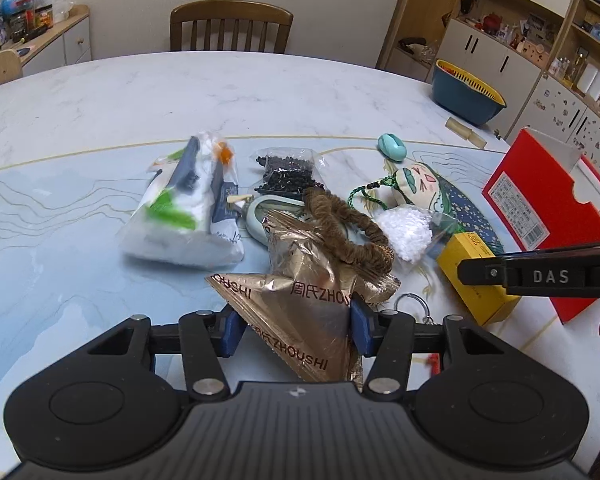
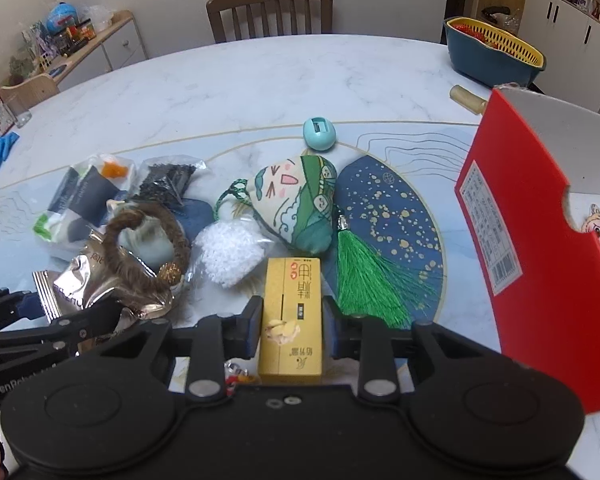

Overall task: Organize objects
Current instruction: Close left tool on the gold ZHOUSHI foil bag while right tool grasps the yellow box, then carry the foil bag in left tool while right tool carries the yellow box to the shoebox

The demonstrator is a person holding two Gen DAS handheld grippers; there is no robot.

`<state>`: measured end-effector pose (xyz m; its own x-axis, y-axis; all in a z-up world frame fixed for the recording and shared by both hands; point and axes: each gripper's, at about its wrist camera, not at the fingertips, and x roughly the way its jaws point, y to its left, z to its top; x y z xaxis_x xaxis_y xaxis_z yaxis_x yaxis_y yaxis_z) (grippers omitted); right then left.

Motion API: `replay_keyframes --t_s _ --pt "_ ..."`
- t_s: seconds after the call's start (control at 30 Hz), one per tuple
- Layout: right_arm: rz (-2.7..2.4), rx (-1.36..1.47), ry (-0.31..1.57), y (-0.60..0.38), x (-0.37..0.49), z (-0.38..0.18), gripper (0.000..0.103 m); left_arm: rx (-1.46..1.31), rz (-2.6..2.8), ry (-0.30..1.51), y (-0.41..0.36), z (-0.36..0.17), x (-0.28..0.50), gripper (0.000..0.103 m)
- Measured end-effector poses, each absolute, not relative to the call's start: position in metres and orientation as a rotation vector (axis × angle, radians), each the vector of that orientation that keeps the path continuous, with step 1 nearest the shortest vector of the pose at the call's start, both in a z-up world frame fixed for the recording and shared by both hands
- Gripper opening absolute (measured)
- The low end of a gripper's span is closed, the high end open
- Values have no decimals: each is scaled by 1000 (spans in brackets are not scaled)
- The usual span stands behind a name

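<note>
Both grips are on now: my left gripper has its jaws clamped on the gold ZHOUSHI foil packet, and my right gripper has its jaws squeezing the yellow box. The packet sits just left of the box, both on the desk. I'd lift straight up first, clearing the brown braided ring draped on the foil, then swing toward the red box right of it.

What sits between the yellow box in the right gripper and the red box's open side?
Nothing visible. The right gripper is shut on the yellow box; the red box stands open to its right. Between them lie only the flat fan and the sachet's green tassel, both low on the table.
</note>
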<state>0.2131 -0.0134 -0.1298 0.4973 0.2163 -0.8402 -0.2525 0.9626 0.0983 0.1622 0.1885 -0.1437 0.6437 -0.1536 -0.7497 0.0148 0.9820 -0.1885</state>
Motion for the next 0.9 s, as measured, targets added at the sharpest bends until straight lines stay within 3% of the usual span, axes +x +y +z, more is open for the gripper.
replay_keyframes --t_s 0.4,0.9 --pt "346 32 994 -40 183 -97 28 -148 -136 921 179 -116 137 51" --pt "385 82 913 -94 162 -49 28 -121 -203 835 136 -62 130 52"
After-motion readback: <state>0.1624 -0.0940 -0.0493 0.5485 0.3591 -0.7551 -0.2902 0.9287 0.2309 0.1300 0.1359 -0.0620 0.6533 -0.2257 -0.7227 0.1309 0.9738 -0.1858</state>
